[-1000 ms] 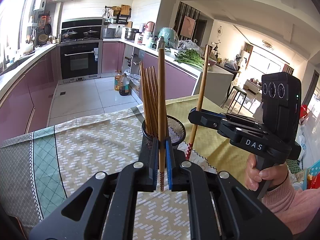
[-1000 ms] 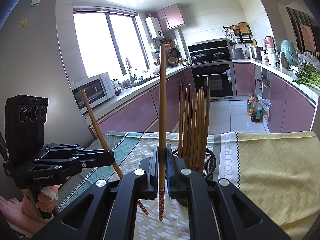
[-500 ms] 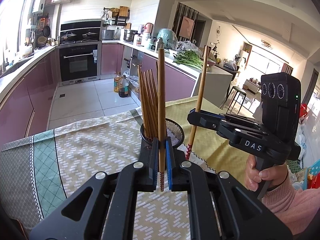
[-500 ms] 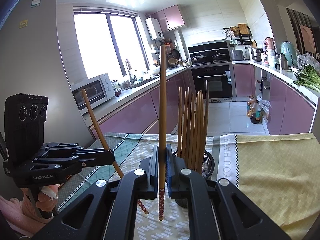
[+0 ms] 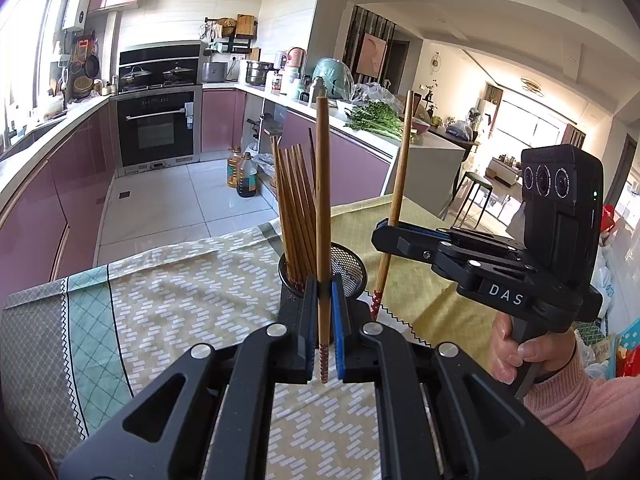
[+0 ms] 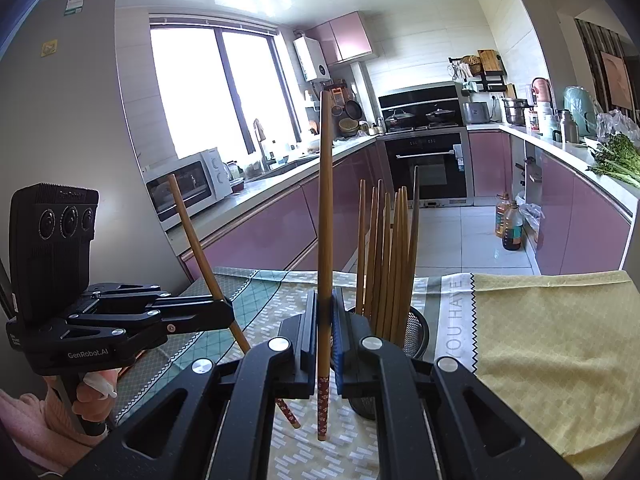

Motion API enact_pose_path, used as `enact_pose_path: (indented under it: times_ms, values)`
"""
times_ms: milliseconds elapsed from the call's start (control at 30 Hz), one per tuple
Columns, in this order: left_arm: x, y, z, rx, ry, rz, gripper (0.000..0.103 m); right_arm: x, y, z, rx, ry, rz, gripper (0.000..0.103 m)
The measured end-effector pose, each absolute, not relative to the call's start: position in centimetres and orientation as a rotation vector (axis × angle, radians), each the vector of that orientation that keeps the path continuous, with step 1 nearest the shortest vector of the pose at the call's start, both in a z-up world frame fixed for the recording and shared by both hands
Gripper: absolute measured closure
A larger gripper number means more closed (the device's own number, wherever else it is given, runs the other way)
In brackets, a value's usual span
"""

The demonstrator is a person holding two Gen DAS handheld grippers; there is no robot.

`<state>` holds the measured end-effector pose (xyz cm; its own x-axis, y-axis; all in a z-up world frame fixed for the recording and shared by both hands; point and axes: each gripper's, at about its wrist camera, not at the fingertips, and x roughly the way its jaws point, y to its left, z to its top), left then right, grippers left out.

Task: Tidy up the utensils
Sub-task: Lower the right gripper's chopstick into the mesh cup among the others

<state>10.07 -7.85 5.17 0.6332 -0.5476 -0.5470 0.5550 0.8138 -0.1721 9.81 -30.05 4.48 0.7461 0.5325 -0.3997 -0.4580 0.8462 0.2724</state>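
A black mesh holder (image 5: 347, 266) (image 6: 416, 330) stands on the table with several wooden chopsticks (image 5: 294, 208) (image 6: 386, 248) upright in it. My left gripper (image 5: 323, 312) is shut on a single chopstick (image 5: 322, 200), held upright just in front of the holder; it also shows in the right wrist view (image 6: 230, 312) with its chopstick (image 6: 200, 248) tilted. My right gripper (image 6: 325, 320) is shut on another chopstick (image 6: 325, 220), upright, just left of the holder; it shows in the left wrist view (image 5: 384, 236) with its chopstick (image 5: 398, 192).
The table carries a patterned green and white cloth (image 5: 180, 292) and a yellow cloth (image 6: 552, 340). Beyond the far table edge lie the kitchen floor, purple cabinets (image 6: 280, 224) and an oven (image 5: 158, 128). Oil bottles (image 5: 242, 174) stand on the floor.
Both grippers have stayed shut on their chopsticks and shifted slightly towards the holder. The holder and its chopsticks have not moved.
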Motion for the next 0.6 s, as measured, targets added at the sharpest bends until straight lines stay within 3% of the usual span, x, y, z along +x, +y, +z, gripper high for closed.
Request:
enact_pose_path:
  times_ms: [600]
  values:
    - [10.37,-8.44,5.84,0.024,0.609,-0.638,0.096,9.84,-30.18,5.09,0.155,0.473,0.545,0.097]
